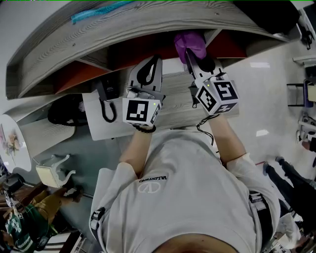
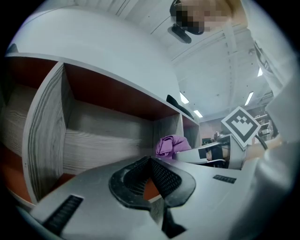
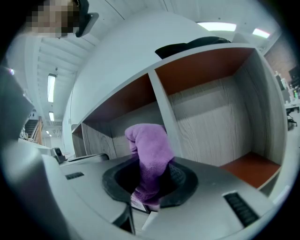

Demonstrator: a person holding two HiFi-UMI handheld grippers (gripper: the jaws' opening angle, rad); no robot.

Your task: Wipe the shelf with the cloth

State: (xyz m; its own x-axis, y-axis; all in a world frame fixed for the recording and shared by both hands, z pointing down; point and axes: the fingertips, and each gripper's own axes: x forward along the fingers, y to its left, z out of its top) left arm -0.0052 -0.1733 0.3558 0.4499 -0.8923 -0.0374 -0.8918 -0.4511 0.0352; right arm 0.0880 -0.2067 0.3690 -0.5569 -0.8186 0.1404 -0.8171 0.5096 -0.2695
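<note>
The shelf point(image 1: 123, 34) is a grey wood-grain unit with orange-red inner panels, lying across the top of the head view. My right gripper point(image 1: 189, 53) is shut on a purple cloth point(image 1: 190, 43), which it holds at the front of an upright divider point(image 3: 164, 112). In the right gripper view the cloth point(image 3: 151, 150) stands up bunched between the jaws of the right gripper point(image 3: 150, 180). My left gripper point(image 1: 155, 62) hangs just left of it, shut with nothing in it. In the left gripper view that gripper point(image 2: 151, 162) faces a bare compartment point(image 2: 108, 136), with the cloth point(image 2: 169, 145) to its right.
A white desk point(image 1: 170, 106) lies under both grippers, with a black telephone point(image 1: 106, 96) on its left part. A blue item point(image 1: 94, 12) and a dark item point(image 1: 266, 15) lie on top of the shelf. A white stool point(image 1: 54, 170) and seated people are at lower left.
</note>
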